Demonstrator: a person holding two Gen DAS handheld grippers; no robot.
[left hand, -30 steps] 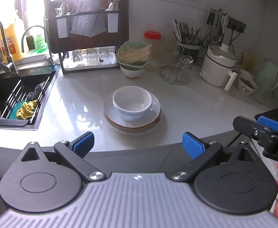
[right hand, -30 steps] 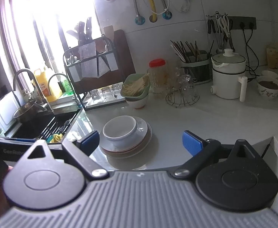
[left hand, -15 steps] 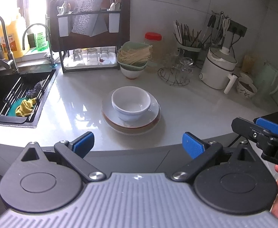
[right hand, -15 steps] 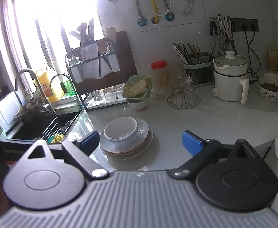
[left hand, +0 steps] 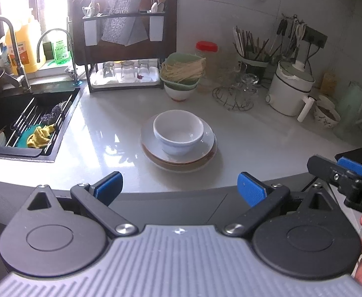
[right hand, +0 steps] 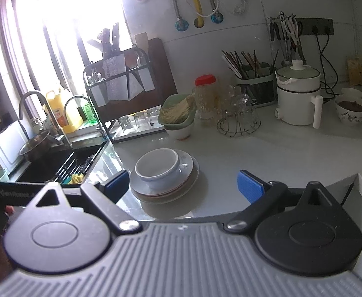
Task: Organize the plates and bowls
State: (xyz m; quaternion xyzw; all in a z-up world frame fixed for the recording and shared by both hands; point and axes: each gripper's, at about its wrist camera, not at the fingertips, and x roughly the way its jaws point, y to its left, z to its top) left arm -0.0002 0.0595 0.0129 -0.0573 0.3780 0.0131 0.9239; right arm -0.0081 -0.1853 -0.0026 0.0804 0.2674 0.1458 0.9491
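Note:
A white bowl (left hand: 178,132) sits on a stack of plates (left hand: 181,159) in the middle of the white counter (left hand: 106,133); the bowl (right hand: 157,167) and the plates (right hand: 181,185) also show in the right wrist view. My left gripper (left hand: 179,189) is open and empty, held back over the counter's front edge, short of the stack. My right gripper (right hand: 183,185) is open and empty, also short of the stack, with the stack between its blue fingertips in view. The right gripper shows at the right edge of the left wrist view (left hand: 347,170).
A black sink (left hand: 27,121) with a rack and yellow cloth lies at the left. At the back stand a dish rack with glasses (left hand: 124,71), a green bowl of noodles on a white bowl (left hand: 182,79), a wire glass holder (left hand: 235,94) and a white cooker (left hand: 290,91).
Both grippers have drawn back and lifted slightly; the stack looks a little farther away. The bowl and plates have not moved. Both grippers stayed open.

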